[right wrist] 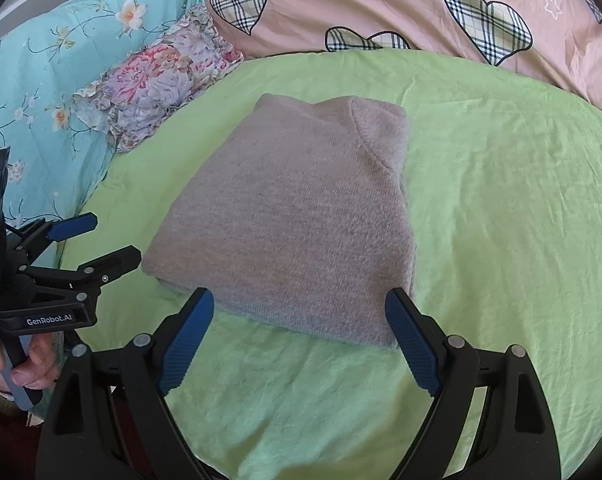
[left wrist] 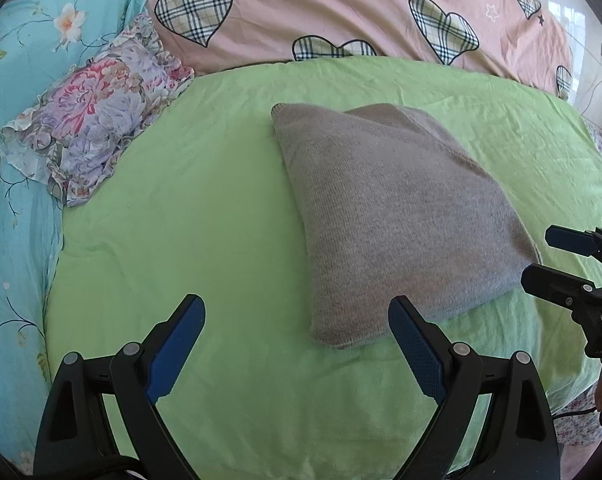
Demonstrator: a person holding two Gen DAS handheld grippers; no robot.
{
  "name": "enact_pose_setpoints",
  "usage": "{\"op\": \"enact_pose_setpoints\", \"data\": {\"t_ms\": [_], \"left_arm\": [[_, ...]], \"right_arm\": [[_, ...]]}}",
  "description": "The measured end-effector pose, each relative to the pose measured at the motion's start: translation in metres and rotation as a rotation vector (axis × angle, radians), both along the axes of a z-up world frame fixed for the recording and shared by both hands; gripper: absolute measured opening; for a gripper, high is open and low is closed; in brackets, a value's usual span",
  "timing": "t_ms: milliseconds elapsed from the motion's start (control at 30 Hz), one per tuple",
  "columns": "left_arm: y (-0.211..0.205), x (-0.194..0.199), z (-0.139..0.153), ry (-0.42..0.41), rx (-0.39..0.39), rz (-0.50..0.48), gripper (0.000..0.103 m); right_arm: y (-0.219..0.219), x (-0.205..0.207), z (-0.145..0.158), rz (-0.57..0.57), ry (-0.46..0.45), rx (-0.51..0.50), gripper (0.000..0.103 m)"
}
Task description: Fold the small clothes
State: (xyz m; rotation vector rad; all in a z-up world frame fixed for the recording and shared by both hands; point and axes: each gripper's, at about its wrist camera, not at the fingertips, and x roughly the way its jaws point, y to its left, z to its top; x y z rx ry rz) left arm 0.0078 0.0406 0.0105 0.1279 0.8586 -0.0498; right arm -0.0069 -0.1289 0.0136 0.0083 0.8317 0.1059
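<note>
A grey knitted garment [left wrist: 397, 216] lies folded into a thick rectangle on the green sheet [left wrist: 205, 216]; it also shows in the right wrist view [right wrist: 293, 224]. My left gripper [left wrist: 297, 312] is open and empty, above the sheet just left of the garment's near corner. My right gripper [right wrist: 299, 308] is open and empty, its jaws spread just short of the garment's near edge. The right gripper also shows at the right edge of the left wrist view [left wrist: 541, 256]. The left gripper shows at the left of the right wrist view [right wrist: 113, 240], open.
A floral frilled pillow [left wrist: 97, 112] lies at the back left on a turquoise floral quilt [left wrist: 25, 60]. A pink quilt with plaid hearts [left wrist: 341, 4] runs along the back. The bed's edge drops off at the near right [left wrist: 581, 420].
</note>
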Motion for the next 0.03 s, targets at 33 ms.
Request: {"op": "enact_pose_setpoints", "data": {"t_ms": [33], "left_arm": [[0.0, 0.0003, -0.0001, -0.001, -0.003, 0.003, 0.094]], "right_arm": [[0.0, 0.0009, 0.0002, 0.0, -0.002, 0.002, 0.088]]}}
